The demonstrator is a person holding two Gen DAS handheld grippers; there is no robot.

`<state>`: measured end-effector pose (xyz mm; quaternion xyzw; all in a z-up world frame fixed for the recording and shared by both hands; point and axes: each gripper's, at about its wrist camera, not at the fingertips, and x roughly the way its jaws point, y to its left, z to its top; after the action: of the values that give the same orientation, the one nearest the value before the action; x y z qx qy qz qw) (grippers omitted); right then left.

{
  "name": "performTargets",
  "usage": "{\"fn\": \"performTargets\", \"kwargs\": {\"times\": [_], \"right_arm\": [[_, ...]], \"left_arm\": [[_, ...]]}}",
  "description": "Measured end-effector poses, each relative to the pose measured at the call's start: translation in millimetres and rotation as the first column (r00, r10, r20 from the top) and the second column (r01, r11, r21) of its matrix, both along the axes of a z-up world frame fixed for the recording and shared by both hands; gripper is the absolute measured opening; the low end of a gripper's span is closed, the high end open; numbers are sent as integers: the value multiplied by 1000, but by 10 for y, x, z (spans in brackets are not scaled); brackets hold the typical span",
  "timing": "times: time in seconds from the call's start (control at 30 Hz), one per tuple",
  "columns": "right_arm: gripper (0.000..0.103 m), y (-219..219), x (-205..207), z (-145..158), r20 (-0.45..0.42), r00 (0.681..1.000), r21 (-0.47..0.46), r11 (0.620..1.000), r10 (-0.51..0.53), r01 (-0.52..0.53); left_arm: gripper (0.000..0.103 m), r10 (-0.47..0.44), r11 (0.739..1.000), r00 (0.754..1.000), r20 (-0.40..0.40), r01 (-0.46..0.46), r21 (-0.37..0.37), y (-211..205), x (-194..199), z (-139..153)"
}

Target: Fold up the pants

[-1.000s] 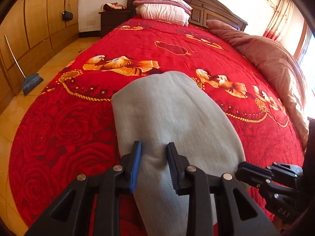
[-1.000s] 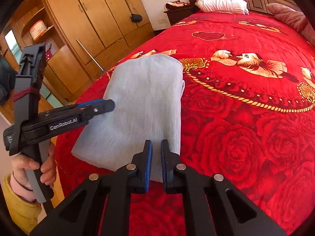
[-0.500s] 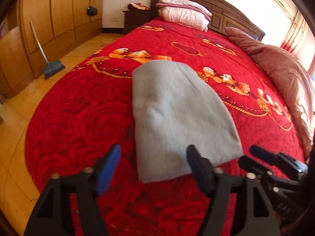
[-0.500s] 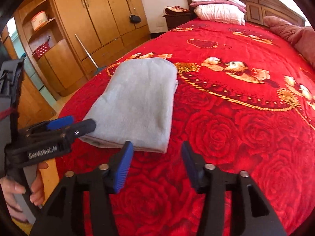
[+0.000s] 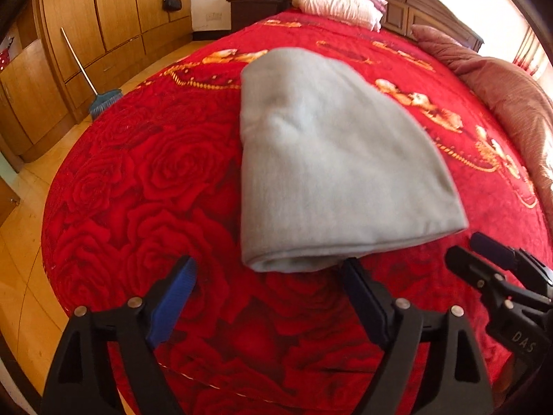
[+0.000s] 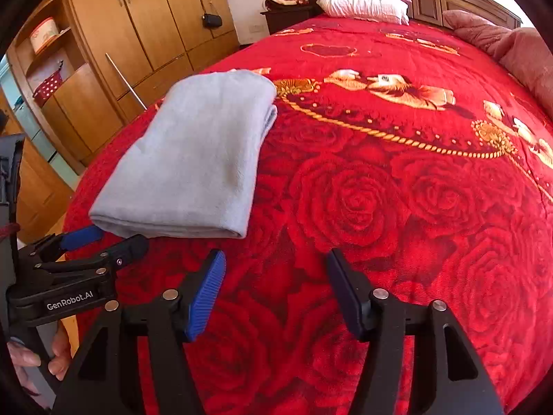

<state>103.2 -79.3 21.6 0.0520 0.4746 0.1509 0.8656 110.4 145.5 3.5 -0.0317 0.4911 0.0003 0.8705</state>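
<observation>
On the red bed cover point(image 5: 145, 173) the folded grey pants point(image 5: 331, 173) lie free: both the left gripper point(image 5: 269, 297) and right gripper point(image 6: 276, 290) have just opened wide and hold nothing, so the folding looks done.

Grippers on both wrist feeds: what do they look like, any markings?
Both are black plastic with silver rivets. The left gripper and right gripper each have ribbed blue pads. The left gripper's body reads "GenRobot.AI"; the right's reads "DAS".

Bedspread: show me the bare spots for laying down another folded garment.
Free: red bedspread right of the folded grey pants, up to the bird pattern. Crowded: pillows by the headboard, brown quilt along the far side.
</observation>
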Motion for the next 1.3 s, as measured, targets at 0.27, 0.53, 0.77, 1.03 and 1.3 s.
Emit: {"fn": "performTargets", "kwargs": {"times": [0.27, 0.53, 0.77, 1.03, 1.3], "right_arm": [[75, 98, -1, -57, 28, 1000, -45, 999, 13, -11], [79, 104, 20, -78, 37, 999, -40, 999, 10, -9], [83, 135, 26, -92, 44, 999, -47, 999, 15, -13], [85, 140, 20, -102, 48, 999, -44, 999, 19, -17], [86, 150, 19, -104, 48, 999, -43, 999, 21, -19]], "left_arm": [[98, 25, 999, 1000, -10, -25, -22, 56, 27, -89], [101, 24, 1000, 1000, -8, -24, -20, 46, 44, -104], [102, 25, 1000, 1000, -11, -25, -18, 42, 55, -110], [103, 33, 999, 999, -15, -33, -19, 39, 76, -124], [103, 35, 999, 999, -20, -36, -17, 29, 89, -129]]}}
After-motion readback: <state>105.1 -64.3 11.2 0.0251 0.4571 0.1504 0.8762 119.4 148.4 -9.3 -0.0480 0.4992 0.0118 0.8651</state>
